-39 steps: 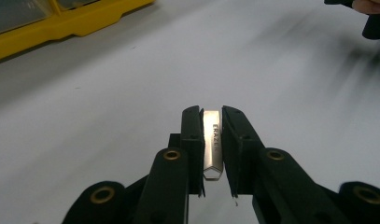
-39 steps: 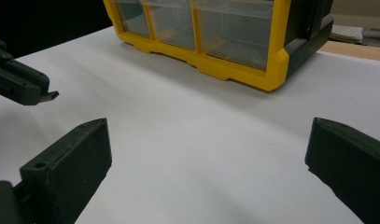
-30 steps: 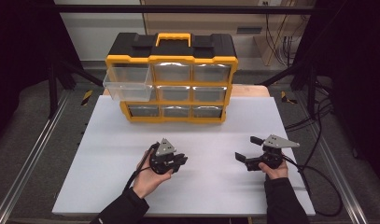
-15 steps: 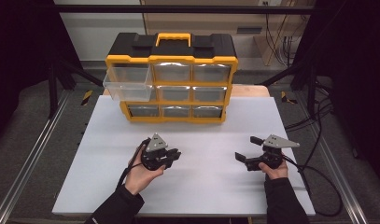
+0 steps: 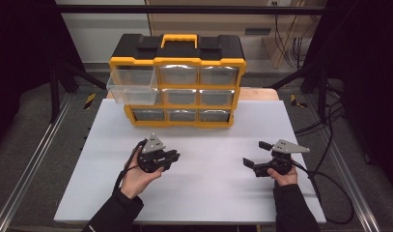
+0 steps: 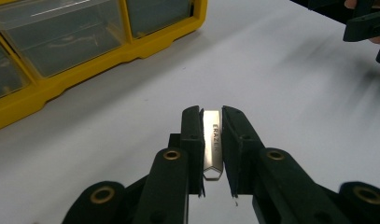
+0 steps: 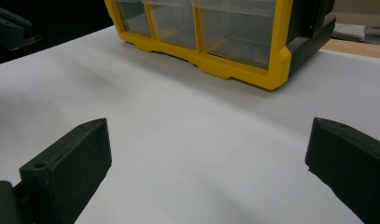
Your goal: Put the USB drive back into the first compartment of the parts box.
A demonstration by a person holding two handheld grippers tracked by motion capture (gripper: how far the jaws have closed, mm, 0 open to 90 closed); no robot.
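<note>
A small white eraser (image 6: pixel 212 142) with the word ERASER printed on it is clamped between the two black jaws of my left gripper (image 6: pixel 211 113), held above the white table. From above, that left gripper (image 5: pixel 174 155) hovers left of the table's middle, its jaws close together and pointing right. My right gripper (image 5: pixel 254 153) rests at the right of the table, its jaws wide open with nothing between them (image 7: pixel 208 135). A yellow and black drawer organizer (image 5: pixel 177 79) stands at the back, its top-left clear drawer (image 5: pixel 132 86) pulled out.
The white table top (image 5: pixel 208 193) stretches between the two grippers and the organizer. Metal rails run along both sides of the table, and black cables (image 5: pixel 329 193) trail off to the right. The organizer's other clear drawers are pushed in.
My left gripper has lifted a little and shifted toward the left and back with the eraser in it. The right gripper has stayed where it was.
</note>
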